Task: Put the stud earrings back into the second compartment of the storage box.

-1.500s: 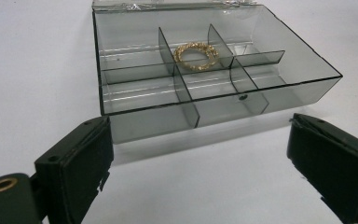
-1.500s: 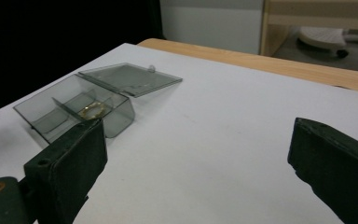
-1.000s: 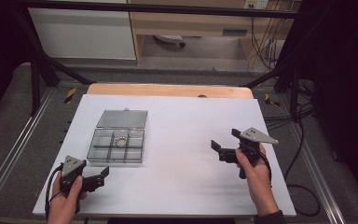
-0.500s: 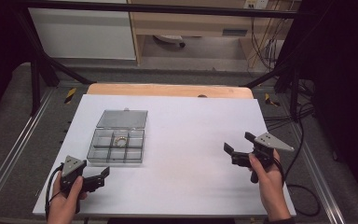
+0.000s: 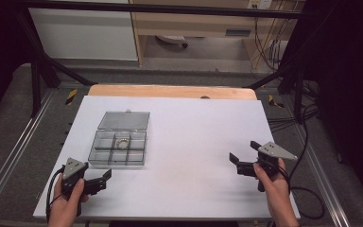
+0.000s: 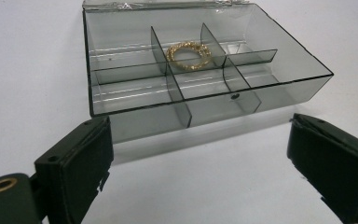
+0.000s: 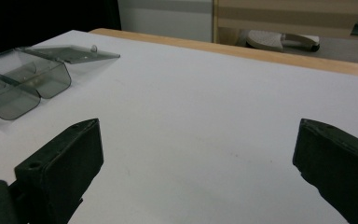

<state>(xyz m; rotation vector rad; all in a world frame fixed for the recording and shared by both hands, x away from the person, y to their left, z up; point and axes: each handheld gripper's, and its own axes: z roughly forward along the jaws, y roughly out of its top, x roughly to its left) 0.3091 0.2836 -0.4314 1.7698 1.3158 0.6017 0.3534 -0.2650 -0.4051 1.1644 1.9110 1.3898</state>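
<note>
A smoky clear compartment box (image 5: 118, 150) lies on the left half of the white table (image 5: 194, 127), its lid (image 5: 124, 120) folded flat behind it. A gold ring (image 5: 121, 143) rests in the middle back compartment. My left gripper (image 5: 103, 180) is held near the front left edge, just in front of the box, open and holding nothing. The left gripper view has the box (image 6: 242, 88) and ring (image 6: 189, 55) straight ahead of the left gripper (image 6: 200, 163). My right gripper (image 5: 244, 152) is open and holding nothing at the right, far from the box (image 7: 23, 86).
A wooden board (image 5: 170, 91) borders the table's far edge. Metal rails run along both sides. Cables (image 5: 307, 189) trail off the right edge. A white object (image 7: 279, 41) sits on the floor beyond the table.
My right gripper has drawn back to the right and toward the table's front edge. The left gripper and the box stay where they were.
</note>
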